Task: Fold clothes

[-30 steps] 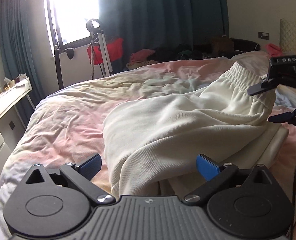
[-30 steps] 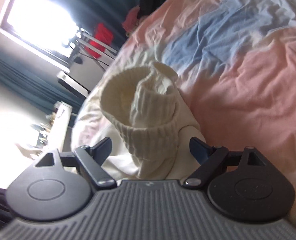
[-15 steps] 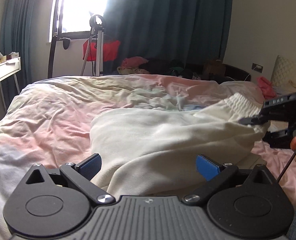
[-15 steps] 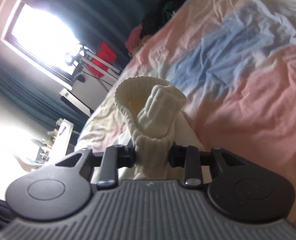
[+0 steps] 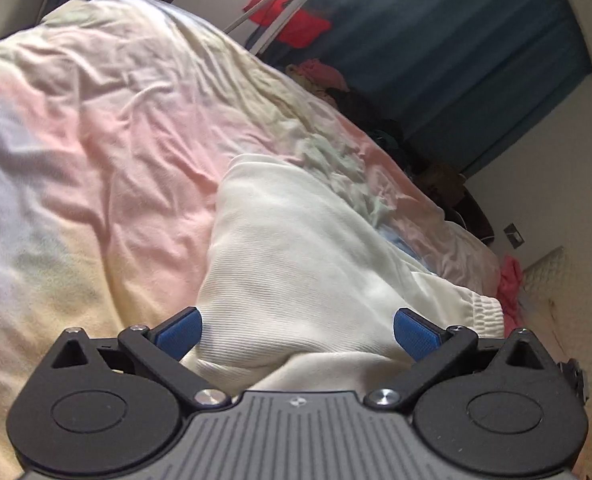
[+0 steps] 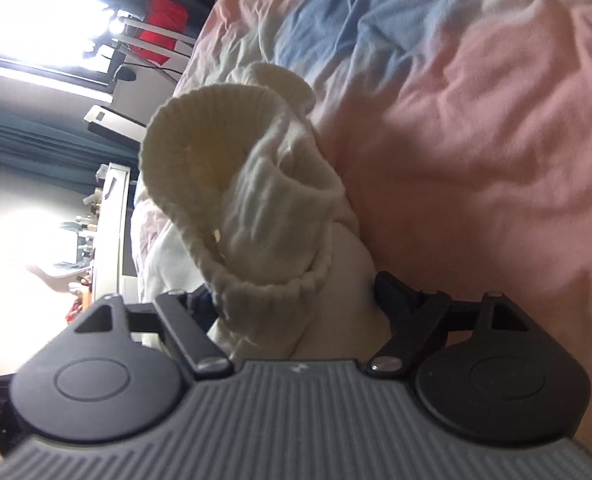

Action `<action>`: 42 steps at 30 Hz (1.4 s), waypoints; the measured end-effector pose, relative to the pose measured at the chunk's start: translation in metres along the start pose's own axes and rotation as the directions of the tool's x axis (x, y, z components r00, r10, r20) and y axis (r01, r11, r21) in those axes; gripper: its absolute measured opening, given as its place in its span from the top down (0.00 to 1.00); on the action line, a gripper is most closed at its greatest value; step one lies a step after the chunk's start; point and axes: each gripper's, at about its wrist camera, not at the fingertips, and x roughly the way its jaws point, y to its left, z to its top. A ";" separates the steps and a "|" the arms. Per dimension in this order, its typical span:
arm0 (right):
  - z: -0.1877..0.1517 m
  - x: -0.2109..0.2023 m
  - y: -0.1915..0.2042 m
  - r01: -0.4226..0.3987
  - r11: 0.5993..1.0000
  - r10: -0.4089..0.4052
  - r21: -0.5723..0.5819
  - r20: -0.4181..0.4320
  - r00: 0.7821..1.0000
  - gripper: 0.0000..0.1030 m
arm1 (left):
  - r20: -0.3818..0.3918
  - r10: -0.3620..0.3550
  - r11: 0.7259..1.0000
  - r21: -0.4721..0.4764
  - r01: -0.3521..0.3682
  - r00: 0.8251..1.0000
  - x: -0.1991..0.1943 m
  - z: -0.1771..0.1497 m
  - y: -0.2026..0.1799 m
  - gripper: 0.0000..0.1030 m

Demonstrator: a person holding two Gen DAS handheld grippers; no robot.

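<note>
A cream ribbed garment lies crumpled on the pastel duvet, its elastic waistband at the lower right. My left gripper hovers low over its near edge, blue pads wide apart and open, the cloth bulging up between them without being pinched. In the right wrist view the ribbed band stands up in a loop just ahead of my right gripper. Its jaws are opening, with the band's lower fold between them, and the pads are not pressing on it. The band partly hides the left finger.
A tripod with a red item stands past the bed before dark teal curtains. Heaped clothes line the bed's far side, and a pink cloth lies at the right. A white desk stands by the bright window.
The right gripper closed on the ribbed band half a second ago and has spread again. The left gripper rolled and dropped closer over the garment; the right gripper has left its view.
</note>
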 end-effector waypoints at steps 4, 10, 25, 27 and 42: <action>-0.003 0.006 0.016 -0.001 0.996 0.001 -0.087 -0.003 1.000 0.19 | -0.074 -0.028 0.997 -0.076 0.022 0.997 0.023 0.001 0.017 0.00; -0.017 -0.006 0.049 -0.030 0.977 0.052 -0.213 0.094 0.994 0.22 | -0.103 -0.003 1.000 -0.031 0.000 0.995 0.032 -0.004 0.017 0.00; -0.013 0.019 0.035 0.094 0.971 -0.093 -0.219 0.014 0.996 0.32 | -0.100 0.069 0.996 0.066 -0.063 0.993 0.034 -0.003 0.004 0.25; -0.013 0.016 0.036 0.093 0.971 -0.090 -0.222 0.023 0.996 0.41 | -0.088 0.075 0.993 0.092 -0.067 0.993 0.031 -0.004 -0.002 0.32; -0.002 -0.062 0.065 -0.005 0.962 0.058 -0.273 0.188 0.980 0.70 | -0.065 -0.040 0.981 0.187 0.052 0.997 0.005 0.027 -0.104 0.60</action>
